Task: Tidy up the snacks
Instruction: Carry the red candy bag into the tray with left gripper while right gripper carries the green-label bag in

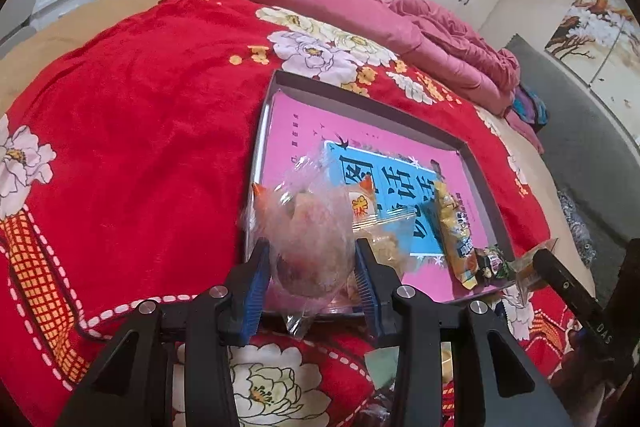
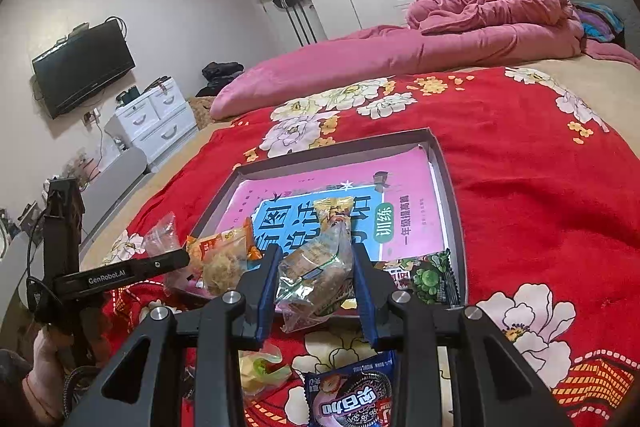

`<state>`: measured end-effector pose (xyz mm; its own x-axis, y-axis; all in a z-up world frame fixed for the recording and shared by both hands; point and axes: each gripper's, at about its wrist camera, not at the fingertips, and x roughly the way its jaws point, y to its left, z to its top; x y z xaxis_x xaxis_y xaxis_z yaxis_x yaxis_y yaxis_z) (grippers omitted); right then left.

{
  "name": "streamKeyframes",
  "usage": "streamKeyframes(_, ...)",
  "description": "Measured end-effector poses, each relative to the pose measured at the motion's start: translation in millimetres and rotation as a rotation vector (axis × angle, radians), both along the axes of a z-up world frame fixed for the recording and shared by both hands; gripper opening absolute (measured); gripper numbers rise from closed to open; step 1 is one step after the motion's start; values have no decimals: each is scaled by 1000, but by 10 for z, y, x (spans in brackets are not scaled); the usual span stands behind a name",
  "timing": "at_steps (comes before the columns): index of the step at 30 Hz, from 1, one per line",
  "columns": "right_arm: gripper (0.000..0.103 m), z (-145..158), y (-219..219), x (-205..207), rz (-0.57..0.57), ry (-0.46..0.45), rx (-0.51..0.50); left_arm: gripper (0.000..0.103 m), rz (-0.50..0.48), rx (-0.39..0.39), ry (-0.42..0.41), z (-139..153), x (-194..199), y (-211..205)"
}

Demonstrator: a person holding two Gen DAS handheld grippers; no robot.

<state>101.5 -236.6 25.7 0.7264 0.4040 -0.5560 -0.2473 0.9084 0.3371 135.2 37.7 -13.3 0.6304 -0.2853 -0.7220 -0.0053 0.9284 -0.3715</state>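
A shallow grey box (image 1: 376,107) with a pink and blue booklet (image 1: 304,131) inside lies on the red floral blanket. My left gripper (image 1: 312,267) is shut on a clear-wrapped pinkish snack (image 1: 308,239) at the box's near left edge. My right gripper (image 2: 316,267) is shut on a clear-wrapped brown cake snack (image 2: 316,267) over the box's (image 2: 444,163) near edge. In the box lie an orange-edged floss snack (image 2: 224,255), a yellow packet (image 1: 456,231) and a green and black packet (image 2: 432,279). The left gripper also shows in the right wrist view (image 2: 176,261).
A blue cookie packet (image 2: 356,395) and a yellow-green wrapped sweet (image 2: 260,367) lie on the blanket (image 2: 540,187) in front of the box. A pink quilt (image 2: 480,27) is bunched at the bed's far side. The bed edge and white drawers (image 2: 156,123) are to the left.
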Motion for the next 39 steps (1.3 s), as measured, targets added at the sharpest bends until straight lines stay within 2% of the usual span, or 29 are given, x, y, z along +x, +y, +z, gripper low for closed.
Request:
streamKeyframes(24, 35, -55, 69, 147, -29, 29, 22, 42, -21, 0, 32, -113, 165, -215)
streamKeyframes(39, 35, -120, 325, 229, -1, 42, 6, 42, -49, 2, 39, -141, 180, -294)
